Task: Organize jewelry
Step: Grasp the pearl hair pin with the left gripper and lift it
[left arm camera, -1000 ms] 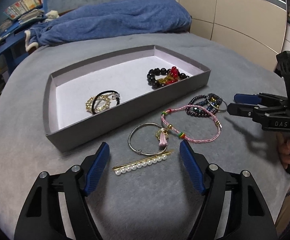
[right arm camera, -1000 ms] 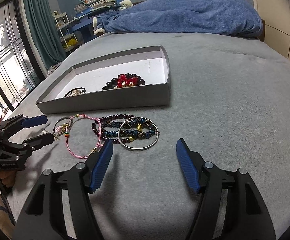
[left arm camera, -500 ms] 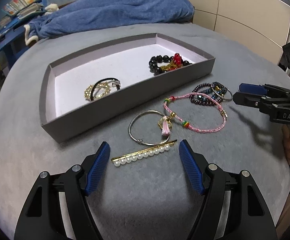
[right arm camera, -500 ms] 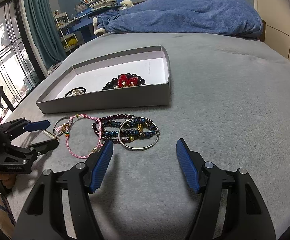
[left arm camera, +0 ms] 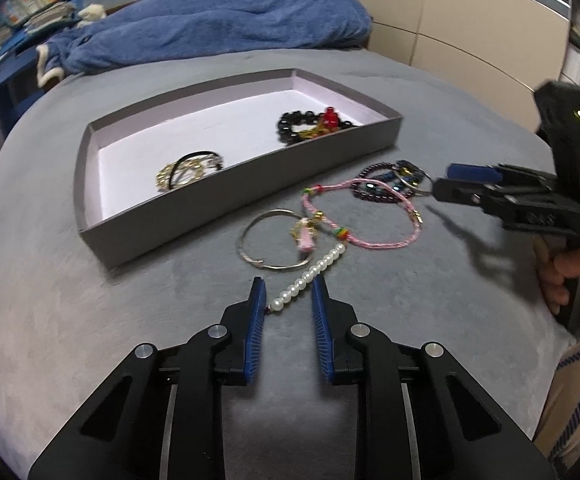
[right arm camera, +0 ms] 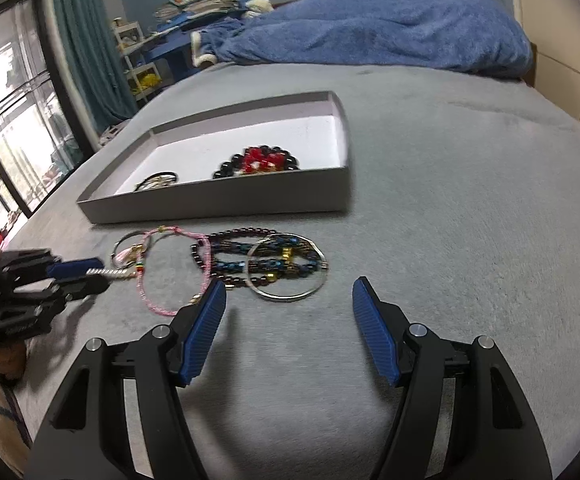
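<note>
The left gripper (left arm camera: 288, 294) has just been squeezing its blue fingers closer, and the near end of the pearl hair clip (left arm camera: 310, 276) sits between them. The clip has swung so it points away from the gripper, toward the silver bangle (left arm camera: 268, 240). The fingertips look like they touch the clip's end, but I cannot tell if they pinch it tight.

The right gripper (right arm camera: 288, 300) hangs over the grey bed cover (right arm camera: 450, 200) with its fingers wide apart and nothing between them. Just past it lie a silver ring bangle (right arm camera: 286, 266) and dark bead bracelets (right arm camera: 234, 254) in a heap, with a pink cord bracelet (right arm camera: 174, 272) beside them.

The grey tray (left arm camera: 226, 212) sits behind all of these. Inside it are a black and red bead bracelet (left arm camera: 310, 126) and a black hair tie with gold bits (left arm camera: 186, 168).
</note>
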`<state>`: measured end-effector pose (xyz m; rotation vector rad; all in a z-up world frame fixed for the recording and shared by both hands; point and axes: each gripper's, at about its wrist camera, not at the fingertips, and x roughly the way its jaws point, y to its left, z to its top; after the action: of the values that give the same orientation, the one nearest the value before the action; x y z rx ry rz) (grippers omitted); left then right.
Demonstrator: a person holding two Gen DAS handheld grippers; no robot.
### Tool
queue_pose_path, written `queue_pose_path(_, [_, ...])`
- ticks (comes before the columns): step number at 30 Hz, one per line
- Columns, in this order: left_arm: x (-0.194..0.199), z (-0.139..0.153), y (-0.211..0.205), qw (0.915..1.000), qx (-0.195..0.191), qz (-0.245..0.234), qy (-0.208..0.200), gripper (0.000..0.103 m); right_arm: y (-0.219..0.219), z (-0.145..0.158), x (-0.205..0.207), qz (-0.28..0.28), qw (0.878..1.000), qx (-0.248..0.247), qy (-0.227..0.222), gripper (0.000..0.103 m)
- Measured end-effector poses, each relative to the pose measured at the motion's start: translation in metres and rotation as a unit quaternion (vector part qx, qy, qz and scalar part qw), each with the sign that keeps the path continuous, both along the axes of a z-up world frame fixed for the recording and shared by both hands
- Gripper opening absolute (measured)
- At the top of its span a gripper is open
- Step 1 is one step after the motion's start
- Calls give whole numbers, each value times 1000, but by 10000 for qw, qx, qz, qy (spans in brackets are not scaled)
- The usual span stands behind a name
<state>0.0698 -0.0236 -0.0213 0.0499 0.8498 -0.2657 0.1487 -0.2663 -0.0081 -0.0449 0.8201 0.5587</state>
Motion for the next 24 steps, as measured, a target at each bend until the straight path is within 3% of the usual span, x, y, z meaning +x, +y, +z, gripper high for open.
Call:
queue_pose_path(13, [5,-5,-1,9999,28,-23,142,25,27,-7,18,99,9986,-507,98,65])
queue_pose_path(15, [5,-4,0,9999,-4,-16,130,23,27,-7,15,165,9988,-466,65,51])
queue_pose_path(16, [5,-4,0,9999,-17,-16,114,15,25,-7,13,170,9989,-430,51,51])
queue_pose_path(18, [3,-2,1,10000,-51,-34,67,10,21,-6,11,164,9994,-307,55,51])
queue_pose_path(24, [-5,5,0,9994,-218,-214,-145,6,0,0,-6,104,9996,264,12,51])
